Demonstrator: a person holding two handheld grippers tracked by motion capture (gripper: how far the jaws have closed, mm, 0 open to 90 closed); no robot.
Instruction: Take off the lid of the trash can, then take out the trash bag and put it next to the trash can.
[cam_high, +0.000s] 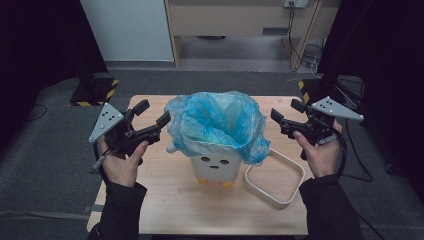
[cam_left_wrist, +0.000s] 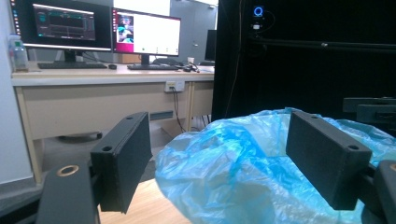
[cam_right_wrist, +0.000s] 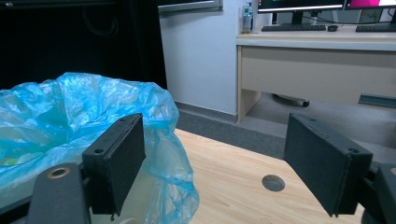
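A small white bin (cam_high: 217, 167) with a drawn face stands mid-table, lined with a crumpled blue plastic bag (cam_high: 215, 122) whose top puffs out over the rim. My left gripper (cam_high: 153, 113) hovers open at the bag's left edge. In the left gripper view the bag (cam_left_wrist: 243, 168) lies just beyond the spread left gripper (cam_left_wrist: 224, 158), untouched. At the bag's right side my right gripper (cam_high: 286, 111) is open too. In the right gripper view the bag (cam_right_wrist: 70, 112) sits behind the left jaw of the right gripper (cam_right_wrist: 217, 163), with nothing between the pads.
A white rectangular ring frame (cam_high: 274, 176) lies flat on the wooden table (cam_high: 170, 200) right of the bin. The tabletop has a round hole (cam_right_wrist: 273, 183). Past the table stand a desk (cam_left_wrist: 93, 93) with monitors and hazard-striped stand bases (cam_high: 95, 92).
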